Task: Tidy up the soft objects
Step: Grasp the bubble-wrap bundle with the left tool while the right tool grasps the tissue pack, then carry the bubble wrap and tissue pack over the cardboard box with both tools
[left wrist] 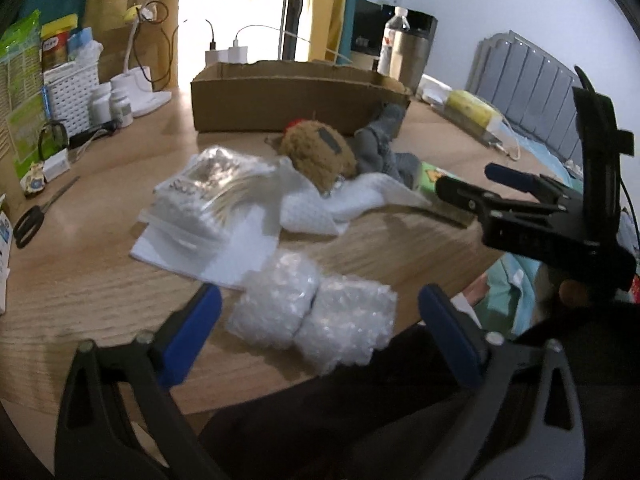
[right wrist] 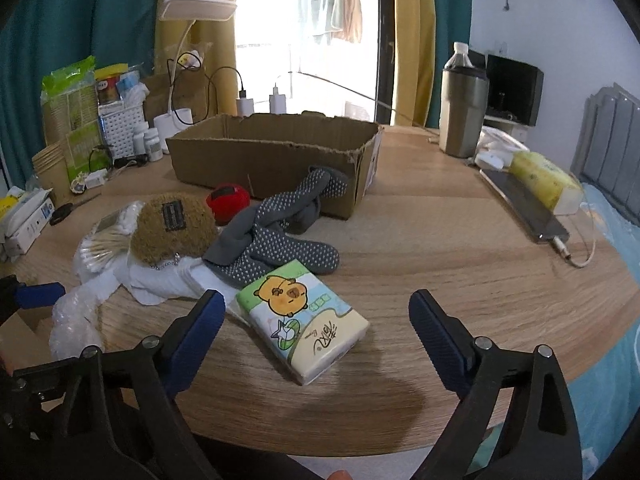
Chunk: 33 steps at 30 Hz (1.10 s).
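Observation:
An open cardboard box (right wrist: pixel 264 160) stands at the back of the wooden table; it also shows in the left wrist view (left wrist: pixel 296 100). In front of it lie a brown plush toy (right wrist: pixel 172 226) (left wrist: pixel 318 152), grey dotted socks (right wrist: pixel 280 236) (left wrist: pixel 380 148), a white cloth (right wrist: pixel 160 280) (left wrist: pixel 320 204), a bag of cotton swabs (left wrist: pixel 212 184) and a tissue pack (right wrist: pixel 304 328). Bubble wrap (left wrist: pixel 316 316) lies between the fingers of my open, empty left gripper (left wrist: pixel 320 320). My right gripper (right wrist: pixel 312 320) is open and empty around the tissue pack, and shows in the left wrist view (left wrist: pixel 480 184).
Scissors (left wrist: pixel 36 216), pill bottles (left wrist: pixel 112 104), a white basket (left wrist: pixel 72 92) and a desk lamp (right wrist: pixel 192 40) crowd the left side. A steel tumbler (right wrist: pixel 462 112), a phone on a cable (right wrist: pixel 524 208) and a yellow pack (right wrist: pixel 544 180) sit at the right. The table edge is near me.

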Available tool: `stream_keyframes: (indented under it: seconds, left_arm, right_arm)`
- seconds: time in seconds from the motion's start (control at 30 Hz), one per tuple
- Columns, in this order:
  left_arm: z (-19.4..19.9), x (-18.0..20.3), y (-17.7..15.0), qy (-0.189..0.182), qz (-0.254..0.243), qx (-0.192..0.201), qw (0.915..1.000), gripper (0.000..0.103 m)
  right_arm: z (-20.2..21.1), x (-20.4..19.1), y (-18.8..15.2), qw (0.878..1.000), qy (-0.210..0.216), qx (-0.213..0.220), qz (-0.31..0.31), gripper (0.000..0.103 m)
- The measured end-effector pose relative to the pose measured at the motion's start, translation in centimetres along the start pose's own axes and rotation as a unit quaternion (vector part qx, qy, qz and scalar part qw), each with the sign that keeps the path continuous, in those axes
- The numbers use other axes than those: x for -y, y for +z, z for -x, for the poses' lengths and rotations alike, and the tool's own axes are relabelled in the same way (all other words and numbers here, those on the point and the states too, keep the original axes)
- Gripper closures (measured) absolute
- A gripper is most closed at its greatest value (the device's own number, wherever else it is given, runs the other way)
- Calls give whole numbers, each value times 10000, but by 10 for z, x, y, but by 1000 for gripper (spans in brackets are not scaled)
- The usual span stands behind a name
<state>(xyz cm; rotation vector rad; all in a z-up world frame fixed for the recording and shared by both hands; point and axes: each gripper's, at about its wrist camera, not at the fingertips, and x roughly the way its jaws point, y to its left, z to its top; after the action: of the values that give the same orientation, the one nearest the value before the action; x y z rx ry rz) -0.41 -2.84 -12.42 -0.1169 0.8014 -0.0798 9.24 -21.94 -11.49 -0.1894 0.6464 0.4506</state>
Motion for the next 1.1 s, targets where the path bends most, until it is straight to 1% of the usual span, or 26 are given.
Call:
stream_keyframes:
  seconds: [0.03,0.1,0.17,0.27,0.33,0.47,0.73,0.97,1.1]
  left_arm:
    - [-2,0,0,21,-26,-52,10000,18]
    - [-4,0,-1,24,-55,-103,9999,22]
    - [-5,0,-1,22,-60,-112,9999,29]
    - [-5,0,-1,11,-95,-109,9999,33]
    - [-5,0,0,3,-114,-111,9999,34]
    - [-5,0,1,-59,-145,-100,9998,36]
    - [5,3,13,-87,-264,152,9995,38]
    - [11,4,22,-64,-361,372,9986,38]
    - [15,1,31,-22,-326,546,9980,38]
  right_arm:
    - [-2,1,0,10000,20,-32,-30,10]
    - [-6,2,0,9999,52,-87,-68,14]
    - [-9,2,-1,9999,75,-134,-68,15]
    - [-13,4,-2,9996,135,-215,-88,20]
    - [-13,3,-2,9995,168,-235,-80,22]
    - [-14,1,-3,9994,247,-250,-26,32]
    - [-11,-1,-1,9991,337,-236,40,37]
    - [-1,0,4,9994,349,-54,55,38]
    - [5,1,8,9993,349,68,65,38]
